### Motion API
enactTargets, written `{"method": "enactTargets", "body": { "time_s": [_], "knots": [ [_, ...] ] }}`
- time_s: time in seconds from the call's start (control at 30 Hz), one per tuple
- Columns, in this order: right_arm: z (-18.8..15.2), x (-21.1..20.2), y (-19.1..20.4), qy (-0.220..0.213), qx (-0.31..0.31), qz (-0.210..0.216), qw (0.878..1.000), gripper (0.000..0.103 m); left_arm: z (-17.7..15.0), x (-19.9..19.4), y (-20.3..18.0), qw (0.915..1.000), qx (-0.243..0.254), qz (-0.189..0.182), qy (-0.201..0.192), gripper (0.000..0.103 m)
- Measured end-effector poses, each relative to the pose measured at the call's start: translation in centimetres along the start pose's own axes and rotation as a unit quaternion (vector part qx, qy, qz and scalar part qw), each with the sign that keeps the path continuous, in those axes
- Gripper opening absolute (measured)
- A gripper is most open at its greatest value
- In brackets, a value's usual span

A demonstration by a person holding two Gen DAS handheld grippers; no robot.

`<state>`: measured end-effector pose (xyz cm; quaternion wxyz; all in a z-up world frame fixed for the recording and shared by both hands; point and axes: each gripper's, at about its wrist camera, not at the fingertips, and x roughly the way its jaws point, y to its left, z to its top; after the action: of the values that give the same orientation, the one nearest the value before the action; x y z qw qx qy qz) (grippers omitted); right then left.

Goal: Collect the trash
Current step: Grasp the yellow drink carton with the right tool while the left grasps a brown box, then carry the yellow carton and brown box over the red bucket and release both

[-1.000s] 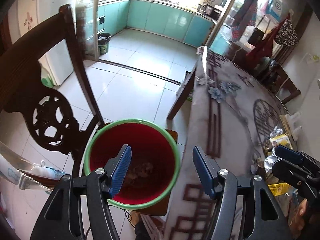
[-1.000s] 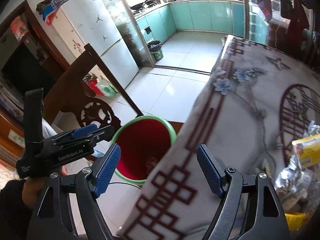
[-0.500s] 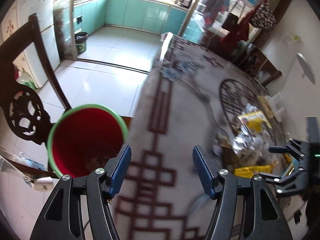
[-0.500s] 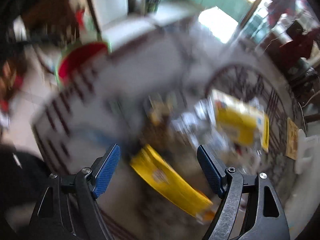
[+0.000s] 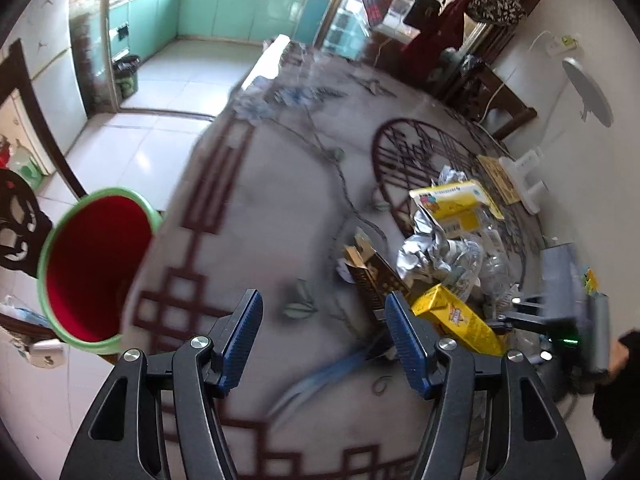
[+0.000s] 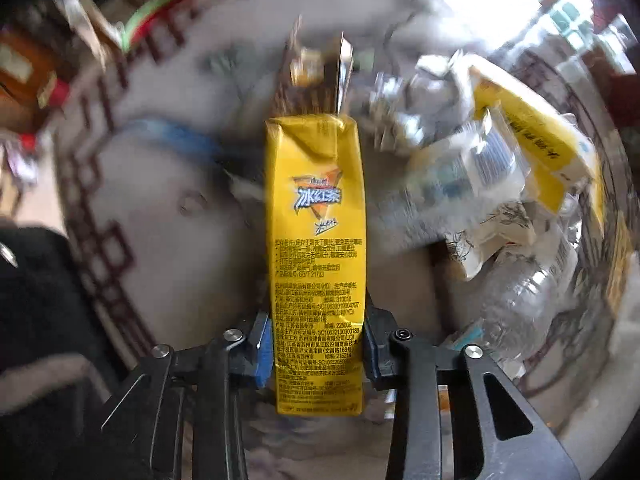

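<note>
The right gripper [image 6: 318,344] is closed on the yellow drink carton [image 6: 316,240], with its blue pads pressing the two narrow sides near the carton's bottom end. I think it takes the carton at this end because it points toward the hand, while the other end points toward the trash pile [image 6: 480,184]. The left gripper [image 5: 322,336] is wide open and holds nothing; it hangs over the table [image 5: 280,184], beside the pile.

The right wrist view shows the grip itself and the carton's printed face, but the bin is only a blurred green edge there. The left wrist view shows what the other cannot: the red bin [image 5: 94,264] with green rim stands lower than the table, well apart from the carton [image 5: 456,320], beyond the table's edge. Whether the carton rests on the table, I cannot tell.
</note>
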<state>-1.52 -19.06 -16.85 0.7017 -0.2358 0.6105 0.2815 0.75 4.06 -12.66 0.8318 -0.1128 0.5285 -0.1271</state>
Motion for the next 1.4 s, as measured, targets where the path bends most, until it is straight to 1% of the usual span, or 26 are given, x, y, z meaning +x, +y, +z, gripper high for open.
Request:
{"method": "enactTargets", "body": {
  "time_s": [0.07,0.1,0.13,0.17,0.2,0.23,0.3,0.33,0.43,0.47,0.5,0.57,0.6,0.7,0.77,0.97,1.03,1.23,1.4],
  "knots": [
    [-0.6,-2.1,-0.4,-0.045,0.039,0.026,0.998,0.033,0.1,1.7,-0.5,0.9998,-0.005,-0.006,0.016,0.063],
    [-1.2,-3.6,-0.9,-0.076,0.071,0.044,0.994,0.033,0.2,2.7,-0.8,0.9996,-0.010,-0.010,0.025,0.063],
    [-1.5,-4.6,-1.1,-0.095,0.090,0.052,0.990,0.033,0.3,3.7,-1.1,0.9992,-0.013,-0.016,0.033,0.063],
    [-2.2,-6.0,-1.8,-0.128,0.128,0.067,0.981,0.033,0.3,4.5,-1.4,0.9989,-0.016,-0.019,0.040,0.063],
    [-2.9,-7.2,-2.6,-0.157,0.169,0.081,0.970,0.033,0.3,5.4,-1.8,0.9986,-0.019,-0.022,0.045,0.063],
    [-3.4,-8.1,-3.2,-0.180,0.205,0.092,0.958,0.033,0.3,6.4,-2.2,0.9982,-0.021,-0.025,0.050,0.063],
    [-4.7,-9.2,-4.1,-0.217,0.262,0.100,0.935,0.033,0.5,8.2,-2.9,0.9978,-0.025,-0.023,0.057,0.063],
    [-5.1,-9.5,-4.3,-0.229,0.282,0.095,0.927,0.033,0.6,9.1,-3.1,0.9976,-0.028,-0.020,0.059,0.063],
    [-5.6,-10.0,-3.9,-0.246,0.316,0.094,0.912,0.033,0.8,10.9,-3.6,0.9975,-0.032,-0.007,0.062,0.062],
    [-6.2,-10.0,-4.3,-0.247,0.322,0.096,0.909,0.033,0.9,11.3,-3.6,0.9975,-0.032,-0.007,0.062,0.055],
    [-6.2,-9.9,-4.1,-0.246,0.327,0.098,0.907,0.033,0.8,11.7,-3.7,0.9973,-0.032,-0.008,0.065,0.033],
    [-6.3,-9.7,-4.1,-0.245,0.331,0.095,0.906,0.033,0.7,12.6,-3.7,0.9959,-0.033,-0.011,0.083,0.012],
    [-5.9,-9.9,-4.0,-0.244,0.330,0.094,0.907,0.033,0.6,12.6,-3.6,0.9958,-0.036,-0.012,0.084,0.006],
    [-5.7,-9.7,-4.1,-0.250,0.333,0.088,0.905,0.033,0.3,11.7,-3.2,0.9965,-0.033,-0.012,0.076,0.006],
    [-6.0,-10.8,-3.3,-0.259,0.333,0.085,0.903,0.033,0.4,10.1,-2.9,0.9976,-0.030,-0.014,0.060,0.006],
    [-3.5,-12.3,-1.8,-0.287,0.317,0.062,0.902,0.033,1.6,3.7,-1.9,0.9998,-0.013,0.002,-0.011,0.006],
    [-2.5,-12.7,-1.3,-0.294,0.309,0.052,0.903,0.033,2.1,1.5,-1.5,0.9993,-0.008,0.009,-0.035,0.006],
    [0.6,-13.0,0.2,-0.306,0.291,0.052,0.905,0.033,2.8,-3.4,-0.1,0.9971,0.005,0.021,-0.073,0.006],
    [2.7,-13.3,1.5,-0.313,0.280,0.049,0.906,0.033,3.2,-6.0,0.4,0.9930,0.028,0.044,-0.106,0.006]
  ]
}}
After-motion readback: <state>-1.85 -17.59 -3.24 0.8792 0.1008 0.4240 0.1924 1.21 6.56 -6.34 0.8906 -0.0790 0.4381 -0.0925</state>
